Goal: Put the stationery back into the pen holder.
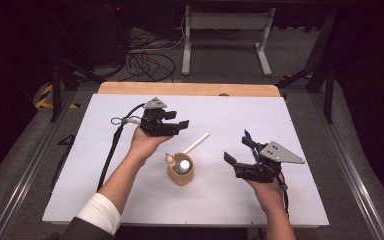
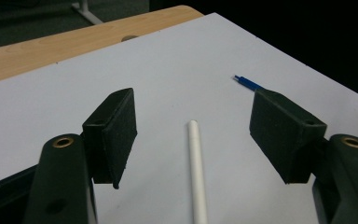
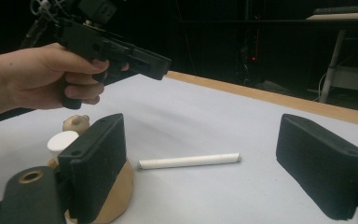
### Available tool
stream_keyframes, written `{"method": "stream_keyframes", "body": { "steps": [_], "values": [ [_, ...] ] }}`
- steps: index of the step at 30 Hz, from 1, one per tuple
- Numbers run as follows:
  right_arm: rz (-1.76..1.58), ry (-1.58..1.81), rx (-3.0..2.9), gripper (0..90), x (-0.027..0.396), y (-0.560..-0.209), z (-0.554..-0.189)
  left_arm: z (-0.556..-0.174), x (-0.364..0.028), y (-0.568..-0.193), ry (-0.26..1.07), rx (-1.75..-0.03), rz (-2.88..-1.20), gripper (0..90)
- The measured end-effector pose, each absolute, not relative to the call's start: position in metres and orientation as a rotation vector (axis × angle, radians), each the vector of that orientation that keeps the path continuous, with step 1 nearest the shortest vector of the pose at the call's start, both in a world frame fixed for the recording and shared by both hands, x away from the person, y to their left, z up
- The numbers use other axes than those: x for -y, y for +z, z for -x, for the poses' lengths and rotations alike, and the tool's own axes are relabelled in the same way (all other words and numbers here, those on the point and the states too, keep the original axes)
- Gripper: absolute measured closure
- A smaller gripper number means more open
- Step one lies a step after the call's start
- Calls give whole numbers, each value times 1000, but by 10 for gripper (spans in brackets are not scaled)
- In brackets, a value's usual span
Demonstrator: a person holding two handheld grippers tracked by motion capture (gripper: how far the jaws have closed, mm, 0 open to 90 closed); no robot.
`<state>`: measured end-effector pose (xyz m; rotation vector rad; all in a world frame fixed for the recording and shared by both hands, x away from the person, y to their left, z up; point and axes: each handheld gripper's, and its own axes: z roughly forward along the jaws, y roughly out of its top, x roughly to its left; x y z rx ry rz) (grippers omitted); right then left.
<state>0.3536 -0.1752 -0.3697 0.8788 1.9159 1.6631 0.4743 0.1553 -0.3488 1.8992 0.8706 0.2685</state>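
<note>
On the white-topped desk a tan wooden cup stands near the middle, holding a small wooden figure and a white-capped tube. A white stick lies flat just beyond the cup, pointing toward the far right. The left gripper hangs above the desk to the far left of the cup, its fingers spread wide with nothing between them; in the left gripper view the white stick lies on the desk below that gap, untouched. The right gripper is held to the right of the cup, its fingers also wide apart and empty. A blue pen lies just beyond the right gripper.
</note>
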Motion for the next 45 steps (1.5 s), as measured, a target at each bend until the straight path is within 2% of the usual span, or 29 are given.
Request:
{"method": "stream_keyframes", "body": {
  "steps": [14,28,45],
  "values": [
    [-887,1671,-1899,174,180,-368,-353,-502,-116,-369,273,-840,-2101,354],
    [-900,1672,-1886,179,184,-367,-353,-522,-90,-384,154,-824,-2245,362],
    [-909,1674,-1884,187,185,-366,-353,-535,-65,-392,80,-860,-2349,461]
  ]
}}
